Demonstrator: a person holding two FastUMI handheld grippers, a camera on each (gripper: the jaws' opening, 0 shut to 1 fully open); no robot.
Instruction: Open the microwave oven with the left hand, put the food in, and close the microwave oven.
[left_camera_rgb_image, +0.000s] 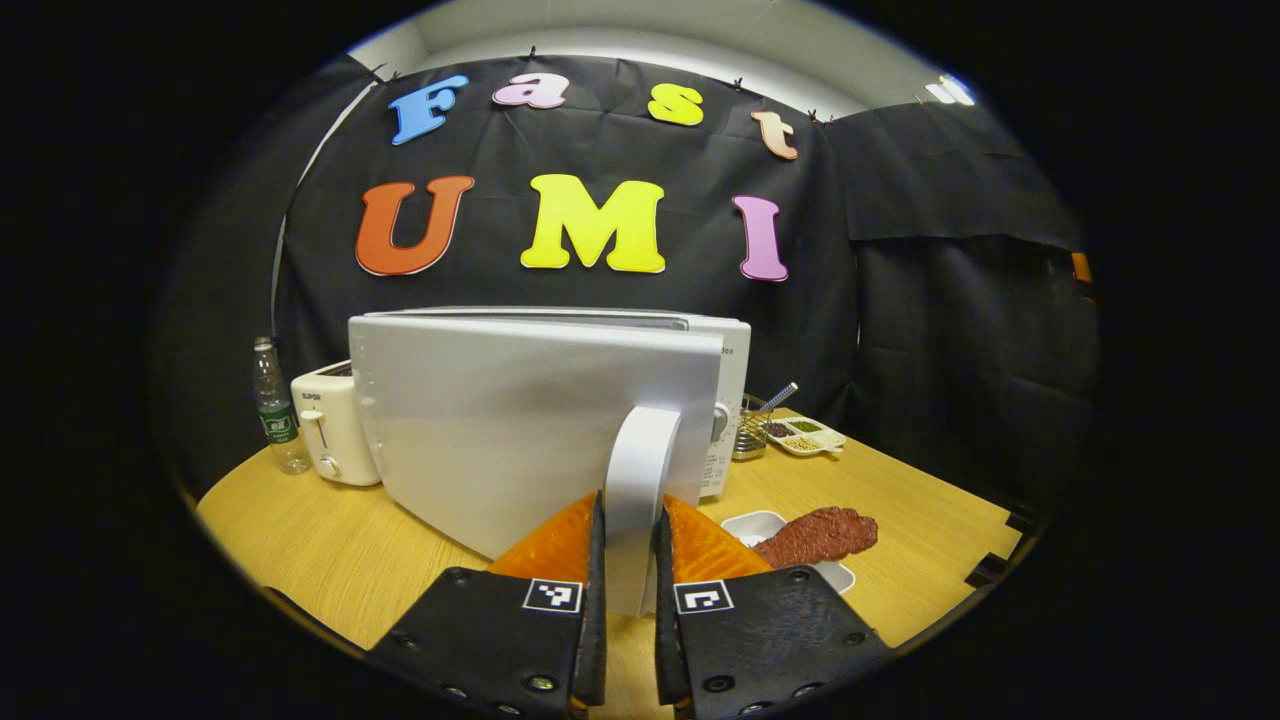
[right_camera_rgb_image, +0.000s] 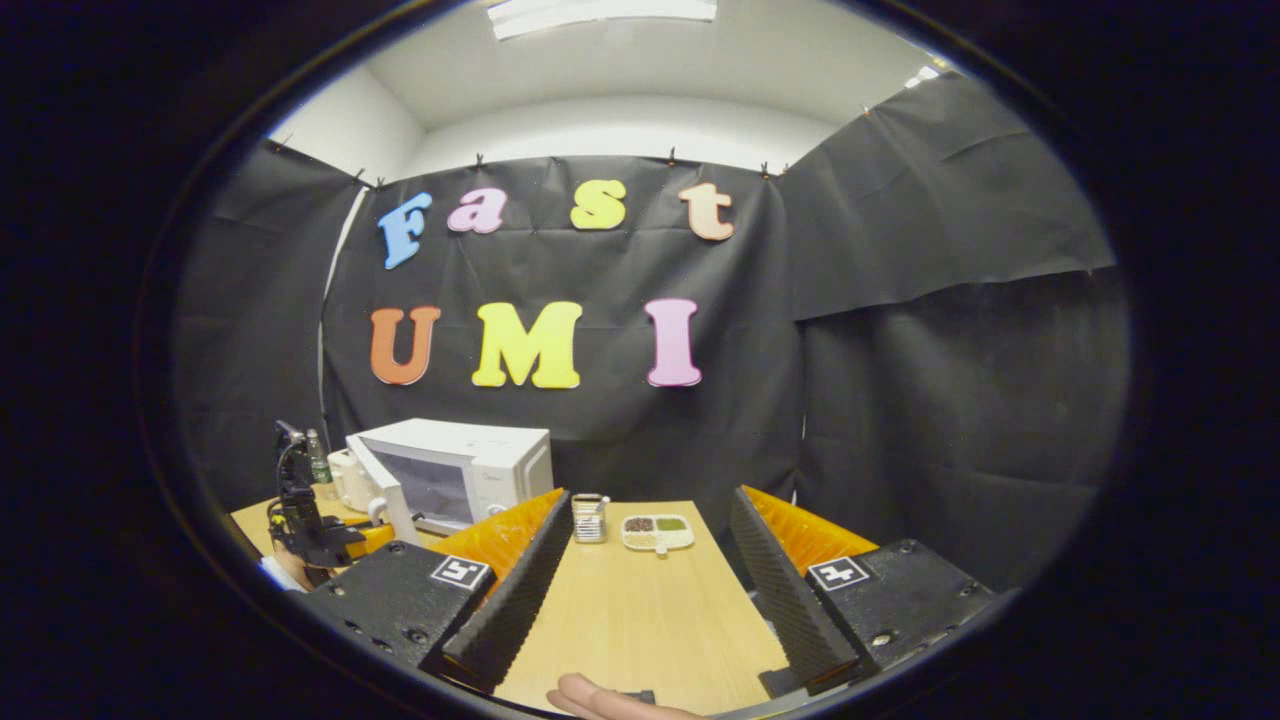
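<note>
On the wooden table (left_camera_rgb_image: 330, 560), left gripper (left_camera_rgb_image: 630, 560) jaws pinching the microwave (left_camera_rgb_image: 540, 420) door's curved handle (left_camera_rgb_image: 640, 480), right gripper (right_camera_rgb_image: 640, 590) jaws spread.

On my table (left_camera_rgb_image: 350, 560) the microwave (left_camera_rgb_image: 725, 360) stands at the back, its door (left_camera_rgb_image: 500, 420) swung out toward me. The toaster (left_camera_rgb_image: 330, 425) and bottle (left_camera_rgb_image: 275, 405) sit left of it; a divided dish (left_camera_rgb_image: 808, 436) behind on its right; the food (left_camera_rgb_image: 818, 535) on a plate (left_camera_rgb_image: 750, 524) in front, right.
</note>
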